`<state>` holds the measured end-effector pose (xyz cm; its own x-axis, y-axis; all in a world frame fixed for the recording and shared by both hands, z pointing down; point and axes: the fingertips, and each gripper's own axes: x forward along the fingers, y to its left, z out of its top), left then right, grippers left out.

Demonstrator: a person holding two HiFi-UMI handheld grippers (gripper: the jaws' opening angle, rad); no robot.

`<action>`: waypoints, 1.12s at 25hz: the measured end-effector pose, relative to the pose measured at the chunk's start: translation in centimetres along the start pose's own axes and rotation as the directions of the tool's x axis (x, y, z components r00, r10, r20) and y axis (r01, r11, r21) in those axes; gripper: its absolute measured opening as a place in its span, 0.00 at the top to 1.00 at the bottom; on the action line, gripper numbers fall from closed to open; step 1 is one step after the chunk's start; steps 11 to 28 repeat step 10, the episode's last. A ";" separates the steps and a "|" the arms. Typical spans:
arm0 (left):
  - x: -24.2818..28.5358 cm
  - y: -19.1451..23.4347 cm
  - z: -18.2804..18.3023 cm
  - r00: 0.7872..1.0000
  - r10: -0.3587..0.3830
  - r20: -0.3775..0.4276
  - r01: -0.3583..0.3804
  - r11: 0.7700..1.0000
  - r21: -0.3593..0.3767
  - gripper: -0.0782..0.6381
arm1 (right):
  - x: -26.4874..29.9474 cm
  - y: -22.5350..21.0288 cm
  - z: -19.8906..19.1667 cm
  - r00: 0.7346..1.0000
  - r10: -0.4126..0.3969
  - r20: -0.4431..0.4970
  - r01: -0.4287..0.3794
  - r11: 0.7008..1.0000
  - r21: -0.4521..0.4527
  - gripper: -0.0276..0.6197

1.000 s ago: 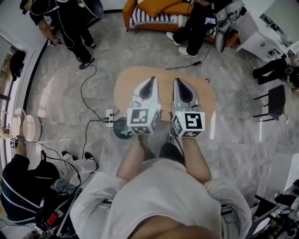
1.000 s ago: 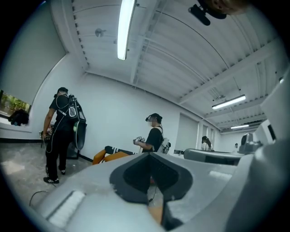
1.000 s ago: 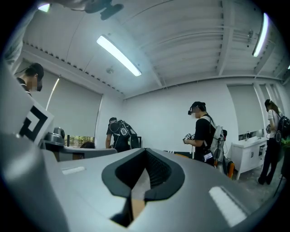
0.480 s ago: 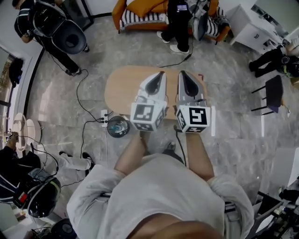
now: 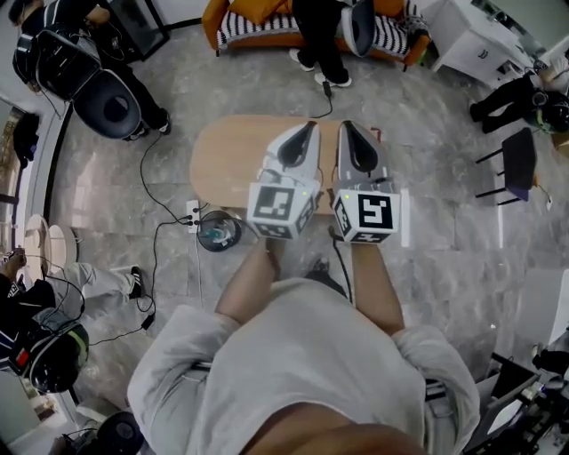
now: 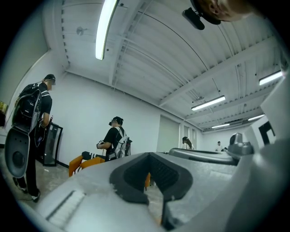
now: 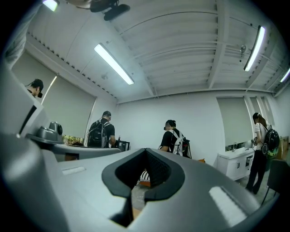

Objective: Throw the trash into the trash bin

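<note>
My left gripper (image 5: 308, 131) and right gripper (image 5: 348, 131), fingers shut and empty, over the oval light-wood table (image 5: 231, 160); no trash visible, small round floor bin (image 5: 219, 234) by its near-left edge; disposal seemingly unstarted.

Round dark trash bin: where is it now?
Head view, left side: the bin stands on the floor at the oval wooden table's near edge, beside the white power strip.

Below me, a grey marble floor (image 5: 267, 89) and an oval wooden table (image 5: 231, 155). Beyond it, an orange sofa (image 5: 215, 13). A white cabinet (image 5: 480, 40) stands to my right. White walls (image 7: 208, 122), long tube lights (image 7: 113, 63) overhead.
</note>
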<state>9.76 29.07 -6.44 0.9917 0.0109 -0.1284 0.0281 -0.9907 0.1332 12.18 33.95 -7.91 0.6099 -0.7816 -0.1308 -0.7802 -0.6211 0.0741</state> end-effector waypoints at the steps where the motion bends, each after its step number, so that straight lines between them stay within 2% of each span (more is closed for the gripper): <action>1: -0.1 -0.4 0.0 1.000 -0.002 0.002 0.002 1.000 0.007 0.87 | -0.3 -0.1 0.0 1.000 -0.002 0.005 0.002 1.000 0.000 0.95; 6: -0.4 -1.8 -0.8 1.000 -0.007 -0.004 0.007 1.000 0.022 0.87 | -1.6 -0.7 -0.5 1.000 -0.014 0.002 0.014 1.000 0.005 0.95; 10: 0.6 -1.2 0.2 1.000 -0.002 -0.005 0.002 1.000 0.015 0.87 | -0.4 -1.1 0.4 1.000 -0.014 -0.001 0.014 1.000 0.004 0.95; 28: 0.6 -1.2 0.2 1.000 -0.002 -0.005 0.002 1.000 0.015 0.87 | -0.4 -1.1 0.4 1.000 -0.014 -0.001 0.014 1.000 0.004 0.95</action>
